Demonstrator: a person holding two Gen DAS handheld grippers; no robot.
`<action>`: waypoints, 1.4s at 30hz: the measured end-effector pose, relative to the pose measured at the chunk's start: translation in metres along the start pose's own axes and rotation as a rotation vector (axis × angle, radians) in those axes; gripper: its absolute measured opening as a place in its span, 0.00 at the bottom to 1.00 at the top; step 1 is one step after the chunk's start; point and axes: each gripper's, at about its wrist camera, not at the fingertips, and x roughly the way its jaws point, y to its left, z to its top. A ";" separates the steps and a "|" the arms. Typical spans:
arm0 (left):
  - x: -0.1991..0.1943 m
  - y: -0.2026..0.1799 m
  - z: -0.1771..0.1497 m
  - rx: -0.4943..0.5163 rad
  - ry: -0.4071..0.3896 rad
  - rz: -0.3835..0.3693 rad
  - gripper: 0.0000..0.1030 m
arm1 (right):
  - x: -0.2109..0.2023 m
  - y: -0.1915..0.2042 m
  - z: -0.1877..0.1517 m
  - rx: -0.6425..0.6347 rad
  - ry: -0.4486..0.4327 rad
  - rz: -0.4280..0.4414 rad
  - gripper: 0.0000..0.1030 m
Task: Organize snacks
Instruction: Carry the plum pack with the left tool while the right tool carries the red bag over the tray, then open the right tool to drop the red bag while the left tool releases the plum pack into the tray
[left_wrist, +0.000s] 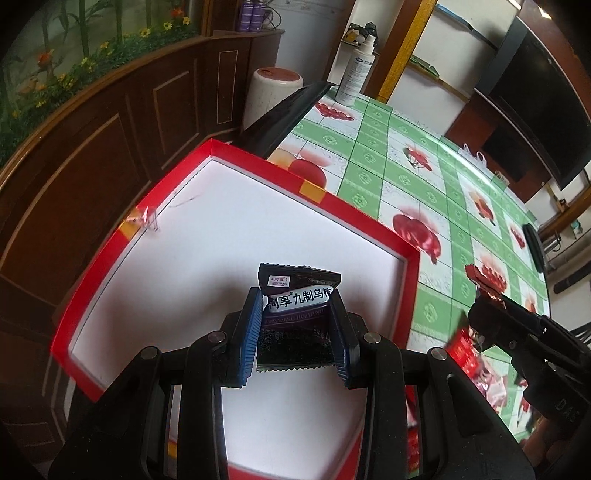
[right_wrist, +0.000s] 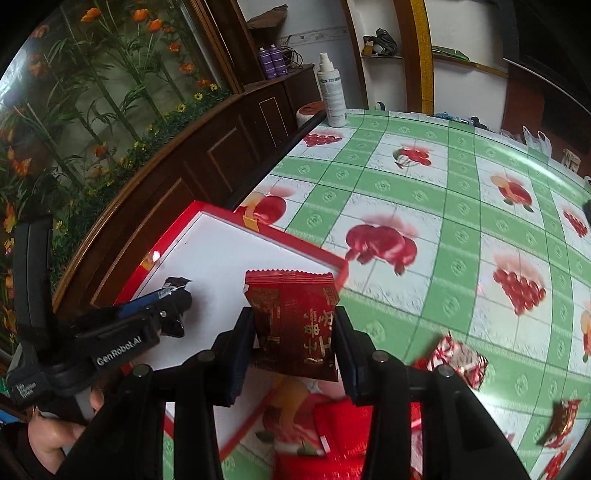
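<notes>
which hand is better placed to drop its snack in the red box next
Left. The left gripper holds its dark packet over the white floor of the red box; the right gripper holds its red packet at the box's corner.

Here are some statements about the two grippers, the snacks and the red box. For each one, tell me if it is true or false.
1. The left gripper holds a dark snack packet. True.
2. The right gripper is empty. False: it grips a red snack packet.
3. The red box has a white floor. True.
4. The box already holds many snacks. False: the visible floor is bare.
5. A white spray bottle stands on the table. True.
</notes>
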 end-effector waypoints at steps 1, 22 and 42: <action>0.003 0.000 0.002 0.000 0.002 0.001 0.33 | 0.003 0.001 0.002 -0.001 0.003 0.001 0.43; 0.065 0.003 0.034 0.033 0.065 0.039 0.33 | 0.089 0.000 0.017 -0.019 0.119 -0.030 0.43; 0.079 0.003 0.042 0.060 0.068 0.035 0.33 | 0.112 0.002 0.019 -0.047 0.130 -0.004 0.45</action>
